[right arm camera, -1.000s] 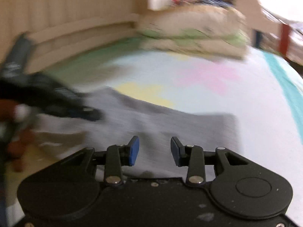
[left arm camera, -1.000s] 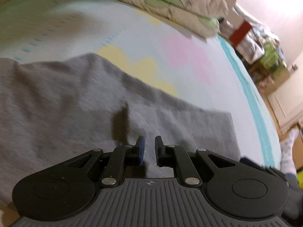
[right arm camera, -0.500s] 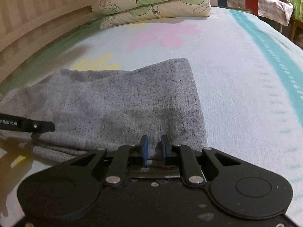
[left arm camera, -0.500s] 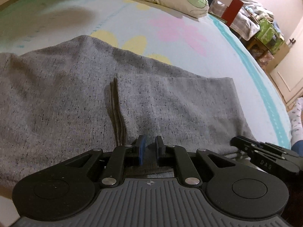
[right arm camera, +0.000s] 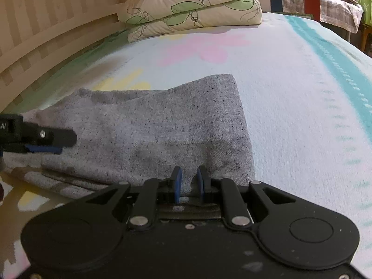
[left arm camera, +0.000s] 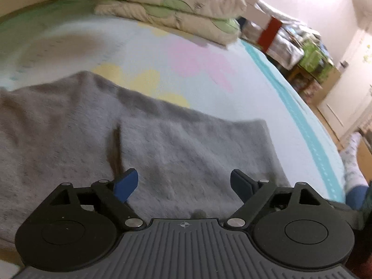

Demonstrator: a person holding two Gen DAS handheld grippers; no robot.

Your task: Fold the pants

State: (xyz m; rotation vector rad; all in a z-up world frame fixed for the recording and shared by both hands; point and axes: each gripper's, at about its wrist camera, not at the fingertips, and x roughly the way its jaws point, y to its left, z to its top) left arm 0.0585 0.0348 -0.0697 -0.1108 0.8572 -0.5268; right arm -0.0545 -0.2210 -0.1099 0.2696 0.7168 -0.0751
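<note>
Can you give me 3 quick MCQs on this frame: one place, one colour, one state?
1. Where do the pants lie?
A. on the bed sheet
B. on a chair
C. on the floor

2. What colour are the pants?
A. red
B. speckled grey
C. white

3. How does the left hand-held gripper stand?
A. clamped on a pillow
B. shut on a sock
C. wide open, nothing between its fingers

Key:
1 A, the fabric is spread flat on the flowered sheet, nearer than the folded quilt.
2 B, grey knit with dark flecks in the right wrist view.
3 C, its jaws have just been opening; the pads stand far apart above the cloth.
</note>
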